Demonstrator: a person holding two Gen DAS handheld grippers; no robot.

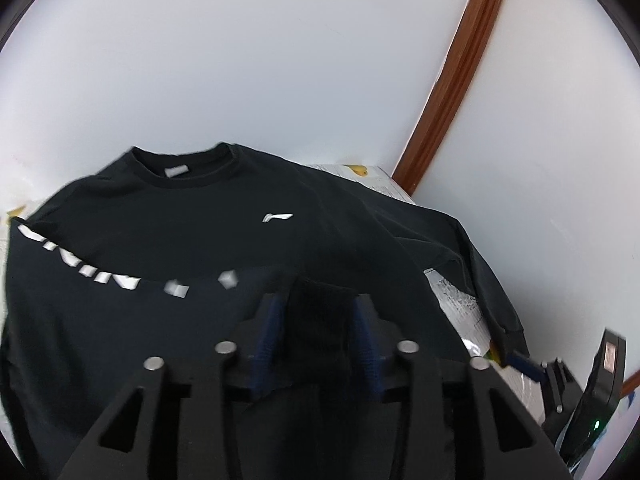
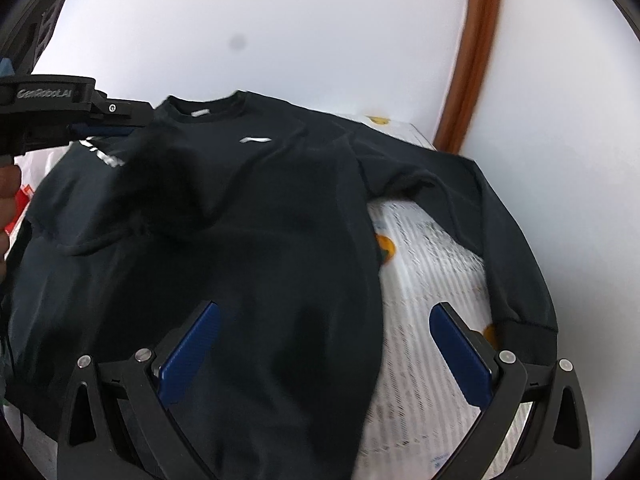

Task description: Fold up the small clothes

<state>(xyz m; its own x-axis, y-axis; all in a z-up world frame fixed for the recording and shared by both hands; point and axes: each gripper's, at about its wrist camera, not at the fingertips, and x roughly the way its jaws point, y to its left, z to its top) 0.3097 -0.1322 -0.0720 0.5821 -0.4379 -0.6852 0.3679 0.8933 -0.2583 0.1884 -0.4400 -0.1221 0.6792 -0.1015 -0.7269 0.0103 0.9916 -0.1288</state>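
A black long-sleeved sweatshirt (image 1: pixel 248 248) with a white chest logo lies face up on a printed white sheet; it also shows in the right wrist view (image 2: pixel 260 208). My left gripper (image 1: pixel 318 312) is shut on a fold of the sweatshirt's cloth and holds it lifted over the body; in the right wrist view it shows at the upper left (image 2: pixel 116 130). My right gripper (image 2: pixel 324 344) is open and empty, low over the sweatshirt's lower right side. The right sleeve (image 2: pixel 504 240) lies stretched along the sheet's right edge.
The printed sheet (image 2: pixel 424 272) with yellow marks covers the surface under the shirt. A white wall and a brown wooden trim (image 2: pixel 476 56) stand behind. The right gripper also shows at the lower right of the left wrist view (image 1: pixel 524 364).
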